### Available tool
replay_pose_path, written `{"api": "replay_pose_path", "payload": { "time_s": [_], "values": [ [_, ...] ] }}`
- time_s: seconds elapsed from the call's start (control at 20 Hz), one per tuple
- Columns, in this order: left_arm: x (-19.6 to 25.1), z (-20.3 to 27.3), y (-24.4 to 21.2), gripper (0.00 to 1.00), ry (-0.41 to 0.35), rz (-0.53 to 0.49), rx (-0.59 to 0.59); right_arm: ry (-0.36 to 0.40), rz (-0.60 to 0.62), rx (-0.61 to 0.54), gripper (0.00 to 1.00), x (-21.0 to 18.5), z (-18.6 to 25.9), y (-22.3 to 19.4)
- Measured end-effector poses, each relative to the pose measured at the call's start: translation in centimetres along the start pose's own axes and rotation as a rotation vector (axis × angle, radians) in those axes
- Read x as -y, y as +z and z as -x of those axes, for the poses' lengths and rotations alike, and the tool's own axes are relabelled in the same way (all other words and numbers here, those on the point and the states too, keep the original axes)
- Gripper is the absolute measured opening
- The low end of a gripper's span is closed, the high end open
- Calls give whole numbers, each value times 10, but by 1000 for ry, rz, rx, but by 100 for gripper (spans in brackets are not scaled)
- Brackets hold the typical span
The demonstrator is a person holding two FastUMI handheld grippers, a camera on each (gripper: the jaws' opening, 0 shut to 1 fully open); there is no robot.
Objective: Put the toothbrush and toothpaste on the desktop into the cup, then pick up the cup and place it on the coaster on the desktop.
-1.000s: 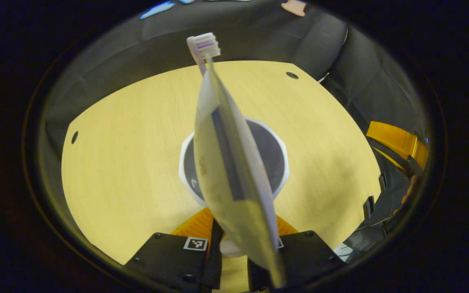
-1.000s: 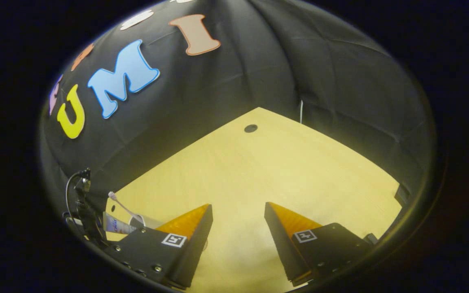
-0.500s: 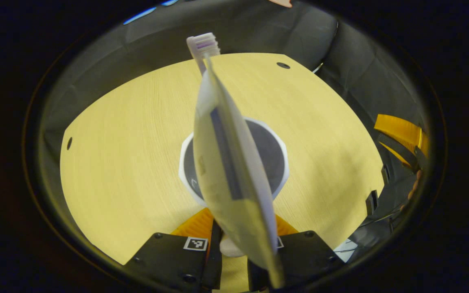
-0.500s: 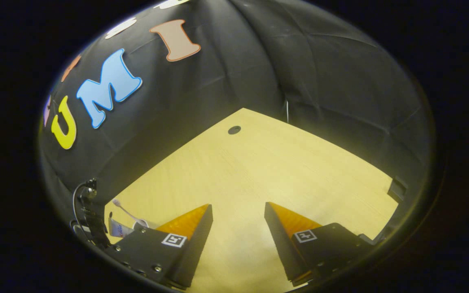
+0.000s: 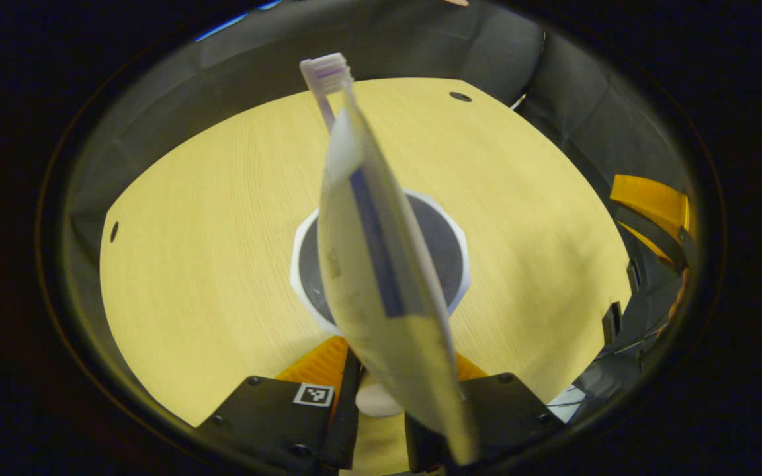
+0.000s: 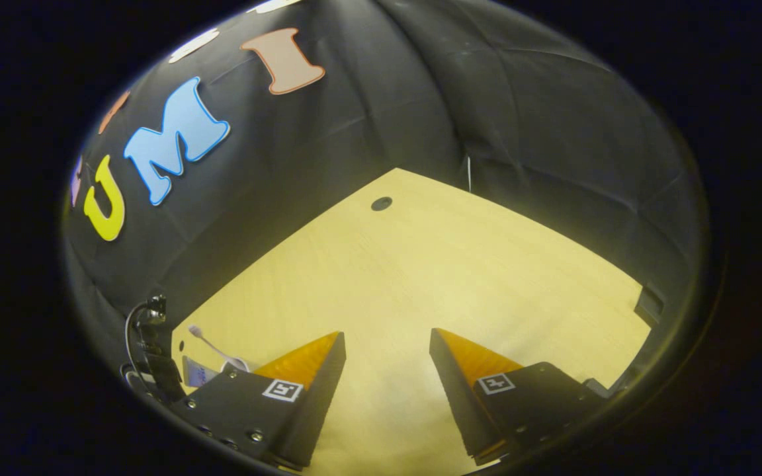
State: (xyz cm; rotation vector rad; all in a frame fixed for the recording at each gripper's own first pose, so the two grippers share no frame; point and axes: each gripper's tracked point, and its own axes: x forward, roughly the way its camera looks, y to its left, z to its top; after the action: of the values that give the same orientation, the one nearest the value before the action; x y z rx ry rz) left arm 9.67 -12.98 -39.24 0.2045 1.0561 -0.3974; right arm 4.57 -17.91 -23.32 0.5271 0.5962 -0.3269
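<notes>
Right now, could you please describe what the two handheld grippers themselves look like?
In the right gripper view, the right gripper has two wedge-shaped fingers tapering to points, mounted on black blocks; each block carries a small square black-and-white marker, and screw heads dot the nearer one. In the left gripper view, the left gripper has the same black blocks, with one marker visible. The right gripper view also shows a black cable looping beside that far gripper.

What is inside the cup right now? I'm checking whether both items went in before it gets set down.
Toothpaste tube and toothbrush stick up out of the cup, held between the left gripper fingers above the coaster. The cup's interior and their lower ends are covered.
</notes>
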Motion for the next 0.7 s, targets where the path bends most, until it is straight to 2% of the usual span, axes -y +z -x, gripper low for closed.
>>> {"api": "replay_pose_path", "payload": {
  "time_s": [0.15, 0.25, 0.4, 0.45, 0.5, 0.55, 0.6, 0.7],
  "values": [
    [-1, 7, 2, 43, -10, 5, 21, 25, 17, -6, 81, -11, -2, 1],
    [9, 15, 10, 62, -45, -13, 73, 46, 30, -9, 81, -21, -2, 0],
    [8, 27, 21, 89, -16, -39, 149, 76, 53, -17, 81, -33, 1, -3],
    [9, 33, 26, 89, -11, -35, 172, 84, 62, -20, 80, -36, 2, -5],
    [9, 38, 30, 96, -9, -31, 193, 91, 74, -19, 80, -38, 4, -7],
    [10, 42, 32, 96, -6, -28, 208, 96, 86, -17, 80, -41, 6, -7],
    [10, 46, 34, 100, -1, -27, 225, 102, 97, -16, 80, -43, 9, -8],
    [8, 54, 37, 96, 17, -26, 258, 118, 109, -12, 81, -49, 15, -9]
  ]
}}
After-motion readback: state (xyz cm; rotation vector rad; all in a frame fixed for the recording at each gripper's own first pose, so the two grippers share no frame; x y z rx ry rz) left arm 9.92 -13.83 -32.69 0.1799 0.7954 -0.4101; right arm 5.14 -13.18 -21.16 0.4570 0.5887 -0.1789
